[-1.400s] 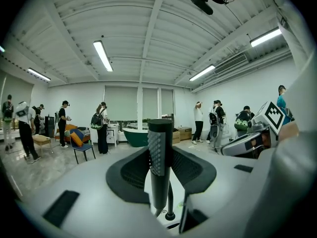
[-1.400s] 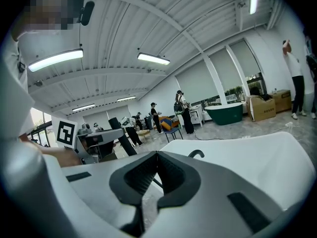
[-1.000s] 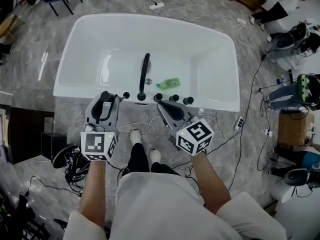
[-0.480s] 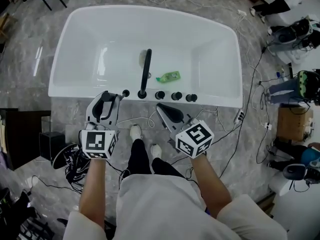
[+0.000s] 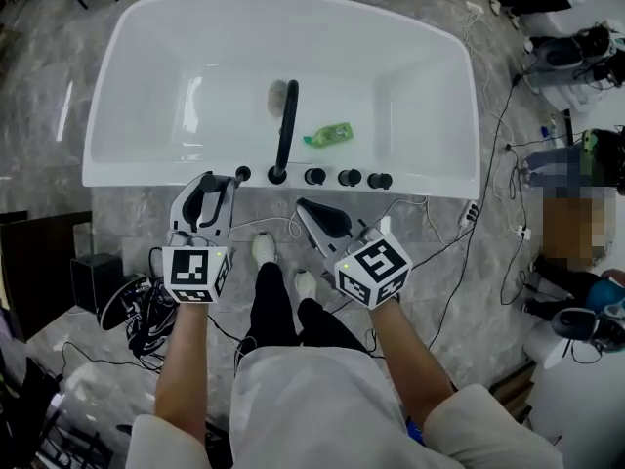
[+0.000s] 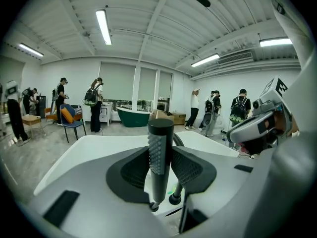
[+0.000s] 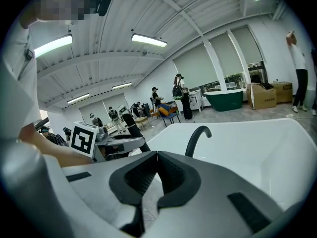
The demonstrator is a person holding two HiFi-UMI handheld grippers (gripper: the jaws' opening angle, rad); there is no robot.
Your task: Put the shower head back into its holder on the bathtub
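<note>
1. My left gripper (image 5: pixel 207 201) has its jaws part-way apart, with both ribbed pads pressed on the shower head (image 6: pixel 160 155). It is a firm grip around the middle of the shaft.
2. The shower head sits just left of the faucet (image 5: pixel 285 125), on my side of the bathtub (image 5: pixel 127 169) rim. It is held in the air, not yet seated.
3. The holder (image 5: pixel 243 174) is the small dark socket on the rim, just left of the faucet's base. In the left gripper view it shows directly under the shower head's lower end, near it but still apart.
4. The relation that matters is this: the shower head's long axis stands close to upright, and the socket lies below and slightly ahead of the fingers. I judge the next move to be a short, straight lowering with the shaft kept plumb.
5. The left hand is clearly the nearer one. My right gripper (image 7: pixel 157 155) hangs to the right of the faucet's base, short of the rim, with its jaws pressed together on nothing.
6. The shower head is a slim black stick with a flat top. One flat face carries rows of small nubs and is turned toward the left pad.
7. I judge that any tilt would catch the tip on the socket's lip — the faucet's base just beside it leaves little room to stray right.
</note>
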